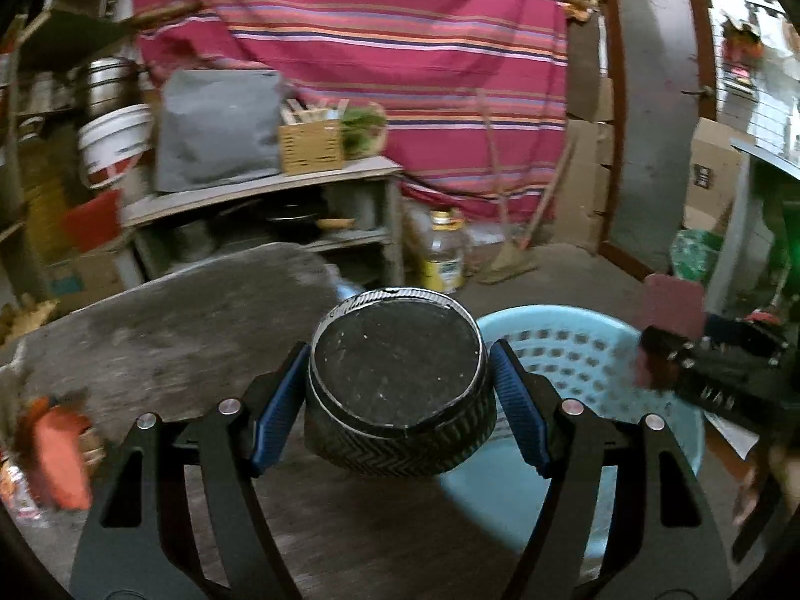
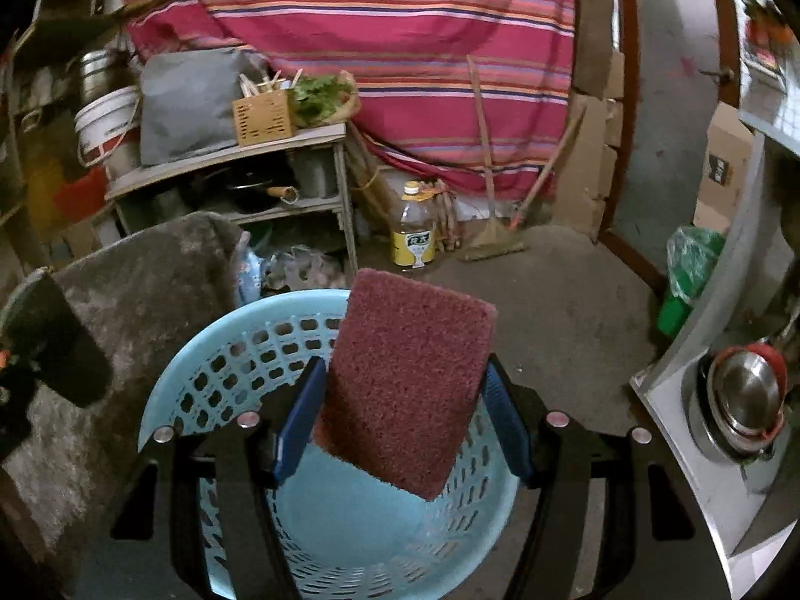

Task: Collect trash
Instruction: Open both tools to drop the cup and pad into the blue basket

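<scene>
Dim indoor light with flat colour. Both fisheye views bend hard toward black corners. Around the blue basket point(image 1: 575, 350) motion blur smears the table clutter; the steel pots point(image 2: 745, 400) carry glare.

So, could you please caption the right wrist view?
Right gripper holding a maroon scouring pad over the blue basket.

Ahead of me a red striped cloth point(image 2: 380, 50) hangs across the back wall. Left of it I see a grey shelf unit point(image 2: 225, 165) carrying a wooden box point(image 2: 264, 117), greens and a white bucket point(image 2: 102, 122). A broom point(image 2: 492, 240) and an oil bottle point(image 2: 414, 230) stand on the bare concrete floor point(image 2: 565, 300).
</scene>
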### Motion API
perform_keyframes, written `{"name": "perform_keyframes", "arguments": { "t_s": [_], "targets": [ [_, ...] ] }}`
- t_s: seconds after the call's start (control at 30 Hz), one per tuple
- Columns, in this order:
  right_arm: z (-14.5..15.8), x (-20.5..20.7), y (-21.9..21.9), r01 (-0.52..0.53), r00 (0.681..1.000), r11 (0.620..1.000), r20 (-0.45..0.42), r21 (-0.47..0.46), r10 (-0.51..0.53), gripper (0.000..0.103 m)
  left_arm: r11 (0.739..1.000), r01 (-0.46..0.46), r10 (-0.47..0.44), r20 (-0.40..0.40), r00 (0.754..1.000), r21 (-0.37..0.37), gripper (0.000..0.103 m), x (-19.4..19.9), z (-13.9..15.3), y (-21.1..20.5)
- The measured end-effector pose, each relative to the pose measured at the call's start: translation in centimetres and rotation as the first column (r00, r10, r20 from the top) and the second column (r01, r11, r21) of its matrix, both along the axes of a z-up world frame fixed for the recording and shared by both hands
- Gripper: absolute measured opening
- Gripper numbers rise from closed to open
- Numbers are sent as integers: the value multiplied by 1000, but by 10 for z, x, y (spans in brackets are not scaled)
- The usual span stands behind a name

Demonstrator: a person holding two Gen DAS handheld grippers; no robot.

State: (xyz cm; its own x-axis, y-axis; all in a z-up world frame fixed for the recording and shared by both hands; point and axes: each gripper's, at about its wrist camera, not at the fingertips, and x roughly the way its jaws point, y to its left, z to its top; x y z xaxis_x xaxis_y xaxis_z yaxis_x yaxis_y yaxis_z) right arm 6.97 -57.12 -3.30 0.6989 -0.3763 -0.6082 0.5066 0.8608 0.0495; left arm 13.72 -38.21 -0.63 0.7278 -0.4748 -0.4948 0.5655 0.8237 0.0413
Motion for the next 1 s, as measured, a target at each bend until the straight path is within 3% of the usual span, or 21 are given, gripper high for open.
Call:
{"name": "perform_keyframes", "arguments": {
  "t_s": [0.33, 0.5, 0.83, 0.9, 0.93, 1.0],
  "targets": [
    [-7, -5, -14, 41, 999, 999, -9, 21, -41, 63, 996, 83, -81, -31, 996, 45, 73, 5, -14, -60],
    [-8, -4, -13, 36, 999, 999, -9, 24, -36, 63, 996, 67, -65, -26, 998, 52, 89, 9, -15, -58],
    [-20, 26, 10, -14, 998, 998, -53, 54, 17, 64, 998, -57, 57, 4, 998, 10, 96, 17, 6, 20],
    [-22, 32, 15, -8, 998, 998, -64, 62, 12, 71, 997, -82, 81, 15, 997, 11, 96, 17, 11, 40],
    [-22, 34, 18, 8, 998, 998, -67, 54, -4, 82, 995, -100, 100, 26, 995, 11, 97, 18, 14, 53],
    [-19, 36, 24, 28, 998, 999, -59, 42, -26, 86, 991, -131, 130, 40, 991, 7, 97, 20, 18, 76]
  ]
}}
